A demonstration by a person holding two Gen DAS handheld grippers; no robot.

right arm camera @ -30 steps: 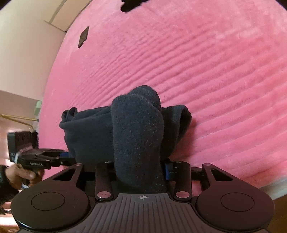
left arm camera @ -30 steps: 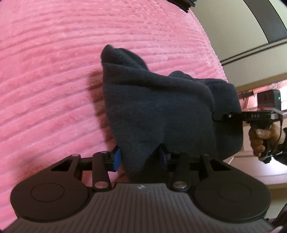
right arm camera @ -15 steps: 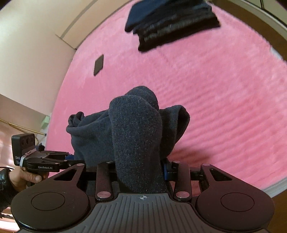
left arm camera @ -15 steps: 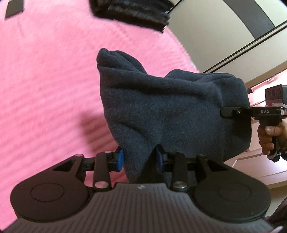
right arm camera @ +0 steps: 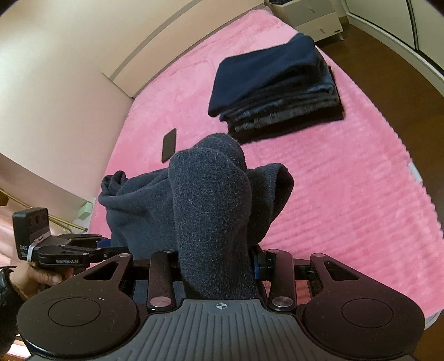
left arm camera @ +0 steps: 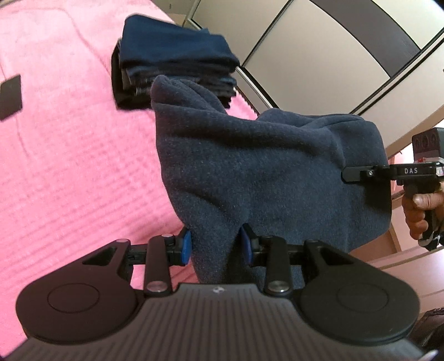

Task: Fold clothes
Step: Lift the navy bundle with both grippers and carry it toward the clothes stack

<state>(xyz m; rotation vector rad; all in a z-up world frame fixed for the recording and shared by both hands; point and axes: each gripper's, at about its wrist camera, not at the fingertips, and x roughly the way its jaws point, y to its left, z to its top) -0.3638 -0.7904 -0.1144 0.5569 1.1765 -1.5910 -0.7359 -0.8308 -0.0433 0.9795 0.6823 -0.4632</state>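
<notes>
A dark navy fleece garment (left arm camera: 266, 177) hangs bunched between both grippers, lifted above the pink bed (left arm camera: 69, 166). My left gripper (left arm camera: 215, 244) is shut on one end of it, the cloth pinched between the blue pads (left arm camera: 185, 244). In the right wrist view the same fleece garment (right arm camera: 211, 211) drapes over my right gripper (right arm camera: 219, 266), which is shut on its other end. The right gripper's body (left arm camera: 388, 172) shows at the far right of the left wrist view, held by a hand (left arm camera: 419, 211). The left gripper's body (right arm camera: 69, 250) shows at the lower left of the right wrist view.
A stack of folded dark clothes (right arm camera: 277, 86) lies on the pink bed (right arm camera: 360, 194) toward its far end, also visible as the stack (left arm camera: 172, 69). A small black flat object (right arm camera: 169, 144) lies on the blanket. A cream wall (right arm camera: 55, 69), a white nightstand (right arm camera: 313, 14) and brown floor border the bed.
Both grippers have lifted the fleece garment higher off the bed and tilted up, so the folded stack and the room beyond have come into view. Both grips are unchanged.
</notes>
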